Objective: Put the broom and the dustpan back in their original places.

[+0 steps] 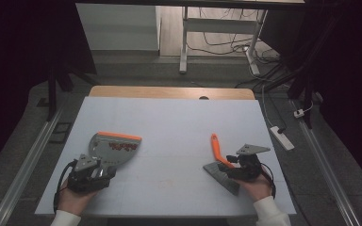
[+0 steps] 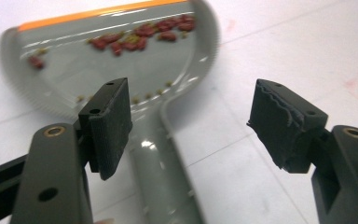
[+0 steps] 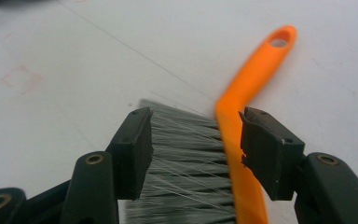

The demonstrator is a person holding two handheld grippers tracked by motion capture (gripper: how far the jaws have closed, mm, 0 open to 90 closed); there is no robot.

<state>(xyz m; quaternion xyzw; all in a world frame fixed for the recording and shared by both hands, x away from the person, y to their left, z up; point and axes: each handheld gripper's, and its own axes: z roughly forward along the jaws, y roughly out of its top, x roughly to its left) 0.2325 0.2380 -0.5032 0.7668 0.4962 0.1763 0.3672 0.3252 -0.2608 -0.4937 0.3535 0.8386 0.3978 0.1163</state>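
The grey dustpan (image 1: pixel 112 148) with its orange lip lies on the left of the white desk (image 1: pixel 169 127), red crumbs (image 2: pixel 135 37) scattered inside, and we see our left gripper (image 1: pixel 99 170) with jaws apart on either side of its handle, not pressing it. On the right, the orange-handled brush (image 1: pixel 219 160) rests flat on the desk, our right gripper (image 1: pixel 238 165) spread wide astride its bristles and handle.

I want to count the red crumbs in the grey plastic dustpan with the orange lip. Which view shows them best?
The left gripper view: the red crumbs lie close-up in the grey plastic dustpan, slightly blurred. The high view shows them as one small reddish patch.
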